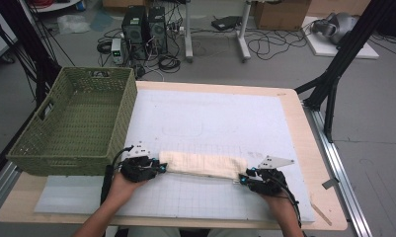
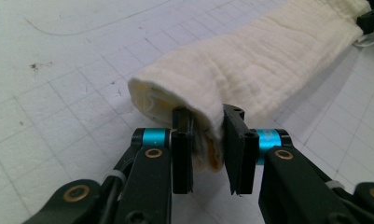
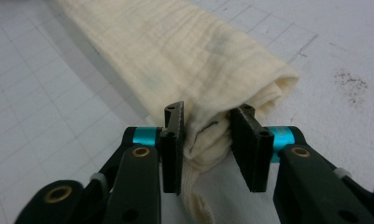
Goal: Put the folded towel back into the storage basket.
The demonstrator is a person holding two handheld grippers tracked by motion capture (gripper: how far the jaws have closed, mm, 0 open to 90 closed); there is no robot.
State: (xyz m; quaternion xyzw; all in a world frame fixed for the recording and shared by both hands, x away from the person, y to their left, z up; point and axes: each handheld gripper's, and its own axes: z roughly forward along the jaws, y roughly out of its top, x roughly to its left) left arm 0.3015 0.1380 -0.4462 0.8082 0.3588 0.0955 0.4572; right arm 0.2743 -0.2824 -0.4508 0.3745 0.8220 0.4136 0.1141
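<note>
Across the lower middle of the high view, a rolled cream towel [image 1: 201, 164] lies lengthwise on the white gridded mat [image 1: 210, 118] covering the bench [image 1: 311, 163]. The left gripper [image 1: 161, 167] sits at the roll's left end, the right gripper [image 1: 241, 178] at its right end; each is held by a hand entering from the bottom edge. A green woven basket [image 1: 74, 123] stands at the left of the frame, just beside the left gripper and apart from the towel.

Left gripper view: the left gripper [image 2: 208, 140] pinches the lower lip of the open roll end at frame centre; cloth bunches between the two pads. The towel [image 2: 250, 65] runs away to the upper right.

Right gripper view: the right gripper [image 3: 208, 140] has gathered folds of the towel [image 3: 184, 51] between its pads, and the cloth creases where they press, so the grip reads as pinched. A loose strip hangs toward the bottom centre.

Judgement: step in hand is securing both ends of the roll. The next move likely calls for an even lift by both hands, roll kept taut, then a carry left over the basket rim. Risk: thin pinches may slip, or the roll may unwind.
</note>
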